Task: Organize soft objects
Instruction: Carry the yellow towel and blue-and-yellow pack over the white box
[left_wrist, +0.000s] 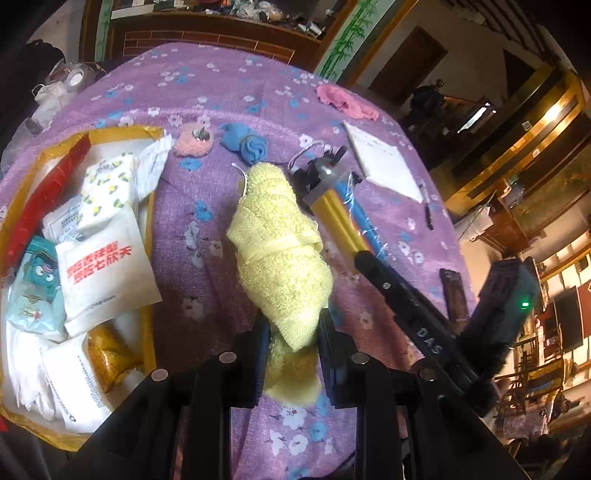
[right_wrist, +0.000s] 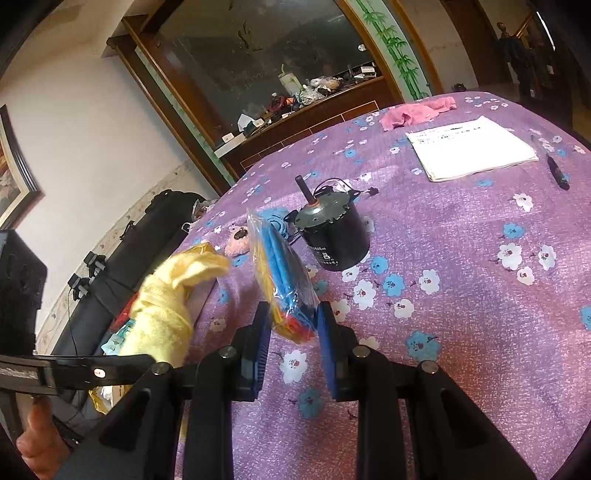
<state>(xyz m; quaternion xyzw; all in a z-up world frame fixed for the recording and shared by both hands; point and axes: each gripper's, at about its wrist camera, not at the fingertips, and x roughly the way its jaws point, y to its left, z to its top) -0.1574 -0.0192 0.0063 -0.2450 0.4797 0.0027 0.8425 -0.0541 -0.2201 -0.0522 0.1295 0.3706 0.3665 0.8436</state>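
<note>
Purple flowered tablecloth (left_wrist: 221, 92) spread across the whole table, seen from both wrist cameras. At its left edge in the left wrist view, gold-rimmed cardboard tray (left_wrist: 149, 206) packed with white paper sachets (left_wrist: 107, 266) and a teal printed pouch (left_wrist: 33, 291). Rolled yellow terry towel (left_wrist: 284, 258) lifted above the cloth just right of the tray, its lower end pinched between the nearly closed jaws of the left gripper (left_wrist: 291, 354); same towel visible at the left of the right wrist view, raised off the table. Clear plastic packet of blue and yellow sticks with red ends (right_wrist: 284, 280) clamped at its near end between the blue pads (right_wrist: 327, 339) of the right gripper (right_wrist: 293, 343), standing up from the cloth. Just beyond it, black cylindrical motor with upright shaft (right_wrist: 334, 236) resting on the table. Farther back, white printed paper sheet (right_wrist: 472, 147) beside a dark pen (right_wrist: 557, 173), and crumpled pink cloth (right_wrist: 417, 110) near the far edge. Behind the towel, blue knotted fabric piece (left_wrist: 247, 142) and small pink fuzzy pad (left_wrist: 194, 142) lying near each other.
</note>
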